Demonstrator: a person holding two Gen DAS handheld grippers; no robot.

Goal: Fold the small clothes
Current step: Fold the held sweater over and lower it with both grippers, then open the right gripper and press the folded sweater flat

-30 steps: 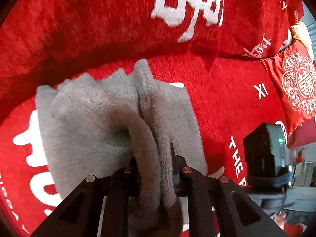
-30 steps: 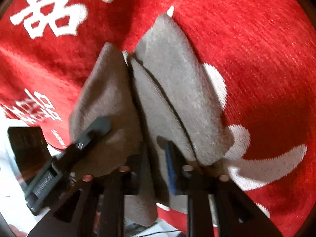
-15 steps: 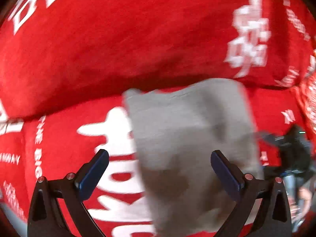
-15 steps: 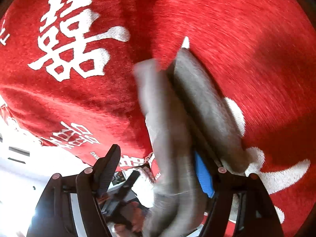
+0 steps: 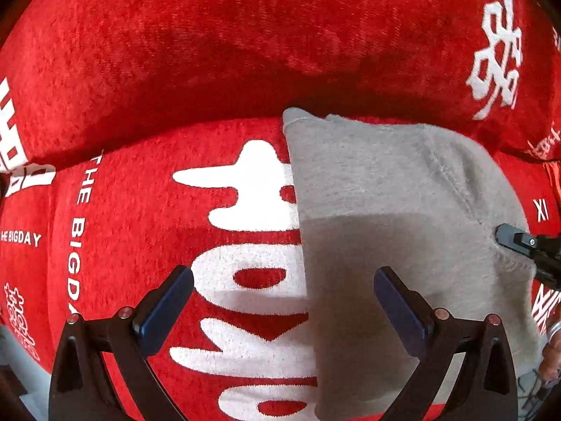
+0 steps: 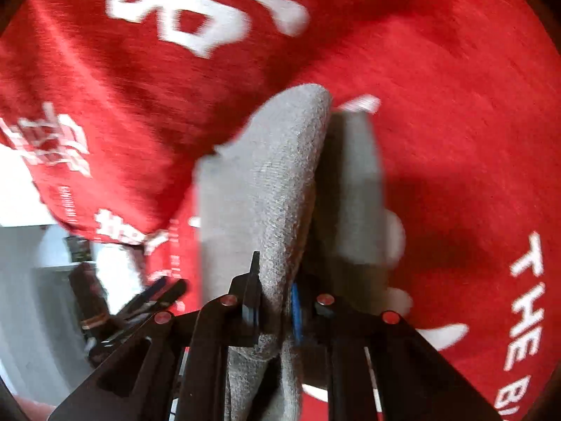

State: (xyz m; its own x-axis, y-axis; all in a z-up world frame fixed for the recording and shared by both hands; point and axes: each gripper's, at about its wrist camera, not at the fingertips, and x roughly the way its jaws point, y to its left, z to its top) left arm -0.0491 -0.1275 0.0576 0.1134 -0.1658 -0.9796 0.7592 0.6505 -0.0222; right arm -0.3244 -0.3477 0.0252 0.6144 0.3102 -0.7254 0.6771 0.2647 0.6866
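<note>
Already the fold looks partly made, by my reading: the grey garment (image 5: 392, 217) lies doubled and mostly flat on the red blanket (image 5: 147, 70), its left edge straight, while its right side is lifted for what seems a further fold; flattening and squaring up remain.

At the left, the left claw (image 5: 284, 305) hangs above the blanket with its jaws spread wide and nothing between the pads, its right finger over the garment's shaded near part. The blanket is plush, short-piled red cloth with white woven characters and lettering, bulging into a soft ridge behind the garment.

The garment itself is fuzzy, fleece-like knit, roughly rectangular, with a stitched seam curving down its right portion.

At the right, the right claw (image 6: 275, 301) has just been closing and is now clamped on a thick pinched ridge of the grey cloth, which rises from the blue pads as a rounded, upright flap; the view is blurred around it.
</note>
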